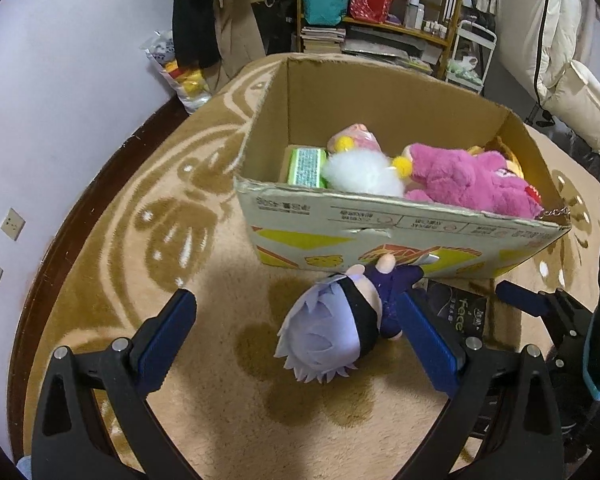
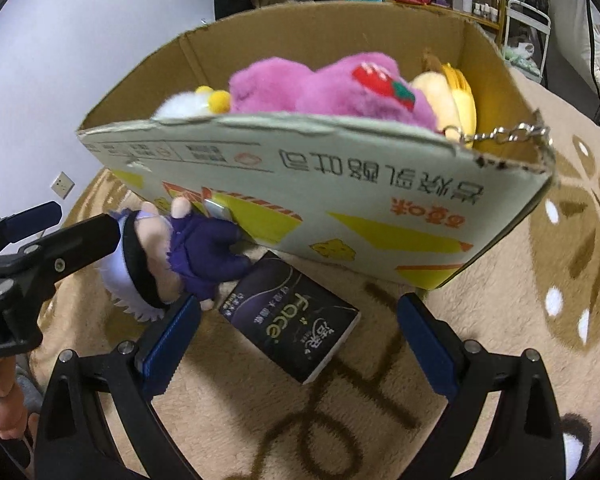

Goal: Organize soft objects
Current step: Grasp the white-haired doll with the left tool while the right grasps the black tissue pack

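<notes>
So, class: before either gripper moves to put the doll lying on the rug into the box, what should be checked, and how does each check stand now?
1. Left gripper jaws open: ok.
2. Purple-haired doll between the left jaws: ok, though it lies nearer the right-hand finger.
3. Doll free of other things: not ok; its arm rests against the cardboard box, and the dark tissue pack lies right beside it.
4. Right gripper clear of the doll: cannot tell; its left finger sits very close to the doll's foot.
5. Room in the box: cannot tell; the pink plush and white plush fill much of it.
</notes>
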Available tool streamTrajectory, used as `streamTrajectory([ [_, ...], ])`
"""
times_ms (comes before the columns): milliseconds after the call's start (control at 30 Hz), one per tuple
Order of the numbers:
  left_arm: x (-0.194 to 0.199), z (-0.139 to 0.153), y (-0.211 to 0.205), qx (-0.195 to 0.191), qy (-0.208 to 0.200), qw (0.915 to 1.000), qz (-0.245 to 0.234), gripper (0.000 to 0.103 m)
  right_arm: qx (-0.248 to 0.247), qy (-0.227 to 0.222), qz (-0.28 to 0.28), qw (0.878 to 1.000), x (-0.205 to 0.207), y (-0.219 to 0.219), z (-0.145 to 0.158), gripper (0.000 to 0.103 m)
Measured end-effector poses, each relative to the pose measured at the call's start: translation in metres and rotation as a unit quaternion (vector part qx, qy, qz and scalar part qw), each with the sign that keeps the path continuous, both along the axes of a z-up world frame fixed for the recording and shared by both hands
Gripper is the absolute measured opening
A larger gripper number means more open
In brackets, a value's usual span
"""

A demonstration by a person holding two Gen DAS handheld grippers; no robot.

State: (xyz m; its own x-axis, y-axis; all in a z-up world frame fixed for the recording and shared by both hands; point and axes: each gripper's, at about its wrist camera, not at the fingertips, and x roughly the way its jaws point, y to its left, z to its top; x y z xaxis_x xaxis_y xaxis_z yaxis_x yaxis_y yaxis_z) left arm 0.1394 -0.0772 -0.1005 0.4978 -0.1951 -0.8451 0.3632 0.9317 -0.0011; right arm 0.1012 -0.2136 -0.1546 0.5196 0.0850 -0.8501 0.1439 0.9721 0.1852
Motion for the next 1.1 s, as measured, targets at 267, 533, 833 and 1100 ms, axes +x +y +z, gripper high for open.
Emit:
streamTrajectory([
  [267,0.004,-0.012,-0.007,0.008,0.015,0.9998,-0.009,0.100,0.006,0.015,-0.005,1.000,0.012,-0.003,-0.012,0.103],
  [533,0.008,-0.020,-0.011,0.004,0.033,0.9994,-0.012,0.100,0.007,0.019,-0.009,1.000,0.011,-0.001,-0.017,0.103],
  [833,0.012,-0.031,-0.018,0.018,0.045,0.9987,-0.014,0.100,-0.002,0.023,-0.007,1.000,0.016,0.005,-0.020,0.103],
  [1100,0.014,-0.038,-0.017,0.017,0.045,0.9987,-0.012,0.100,-0.011,0.025,-0.003,1.000,0.018,0.012,-0.023,0.103],
])
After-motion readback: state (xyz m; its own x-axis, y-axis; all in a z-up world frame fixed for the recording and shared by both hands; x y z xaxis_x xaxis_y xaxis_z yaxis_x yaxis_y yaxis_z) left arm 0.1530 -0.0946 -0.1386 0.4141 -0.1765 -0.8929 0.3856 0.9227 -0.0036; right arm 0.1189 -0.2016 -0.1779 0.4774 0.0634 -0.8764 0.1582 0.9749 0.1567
